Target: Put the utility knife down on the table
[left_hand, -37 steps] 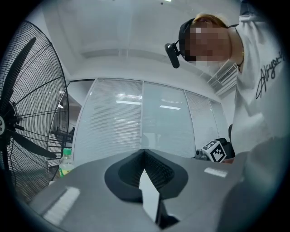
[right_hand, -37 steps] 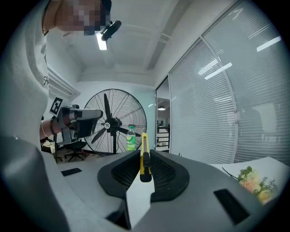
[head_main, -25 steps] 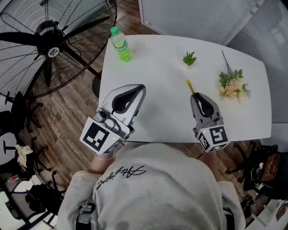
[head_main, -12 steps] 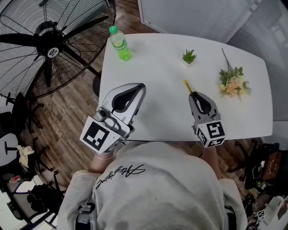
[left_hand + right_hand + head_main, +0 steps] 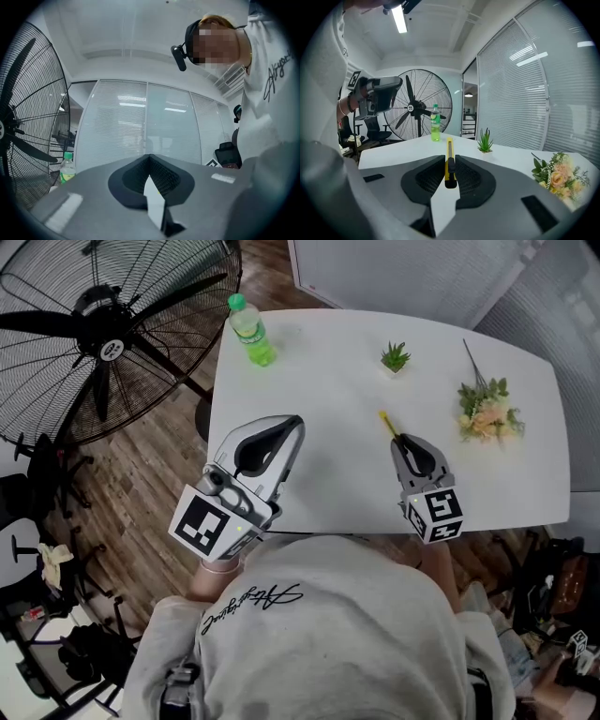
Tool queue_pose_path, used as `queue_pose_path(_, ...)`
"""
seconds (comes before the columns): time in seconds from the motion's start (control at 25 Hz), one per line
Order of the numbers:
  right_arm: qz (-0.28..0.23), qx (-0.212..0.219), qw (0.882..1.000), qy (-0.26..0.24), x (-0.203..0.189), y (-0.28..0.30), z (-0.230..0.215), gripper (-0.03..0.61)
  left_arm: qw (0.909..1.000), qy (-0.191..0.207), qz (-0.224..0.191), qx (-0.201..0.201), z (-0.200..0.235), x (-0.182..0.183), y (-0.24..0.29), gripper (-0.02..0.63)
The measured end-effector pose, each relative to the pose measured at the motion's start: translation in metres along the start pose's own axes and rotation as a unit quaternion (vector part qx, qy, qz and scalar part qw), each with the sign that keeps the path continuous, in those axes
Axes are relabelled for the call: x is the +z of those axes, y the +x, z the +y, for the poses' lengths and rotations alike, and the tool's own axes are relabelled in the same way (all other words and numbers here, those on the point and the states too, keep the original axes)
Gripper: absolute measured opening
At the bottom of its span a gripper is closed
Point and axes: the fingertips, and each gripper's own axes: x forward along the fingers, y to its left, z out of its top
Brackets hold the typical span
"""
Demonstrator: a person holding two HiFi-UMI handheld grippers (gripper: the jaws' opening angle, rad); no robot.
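Note:
A yellow utility knife (image 5: pixel 386 421) sticks forward out of my right gripper (image 5: pixel 400 440), which is shut on its handle. In the right gripper view the knife (image 5: pixel 449 157) sits clamped between the two black pads (image 5: pixel 469 177), its tip pointing over the white table (image 5: pixel 408 145) toward the bottle. The knife hangs a little above the table (image 5: pixel 328 381), tilted slightly down. My left gripper (image 5: pixel 292 424) is held off the table's left front corner, jaws shut with nothing between them (image 5: pixel 149 157).
A green soda bottle (image 5: pixel 251 331) stands at the table's far left corner. A small potted plant (image 5: pixel 395 359) and a bunch of flowers (image 5: pixel 487 412) lie at the far right. A big floor fan (image 5: pixel 103 334) stands left of the table.
My right gripper has sunk toward the table with the knife and drifted slightly left in the head view. The left gripper has stayed put.

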Motion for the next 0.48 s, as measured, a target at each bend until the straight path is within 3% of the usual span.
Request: queue_pose_path(0.48,0.028,0.005,1.000,-0.003,-0.022,0.008,0.003,0.067,1.0000,0.001,0.003,0.003,-0.001,-0.003,-0.002,-0.001)
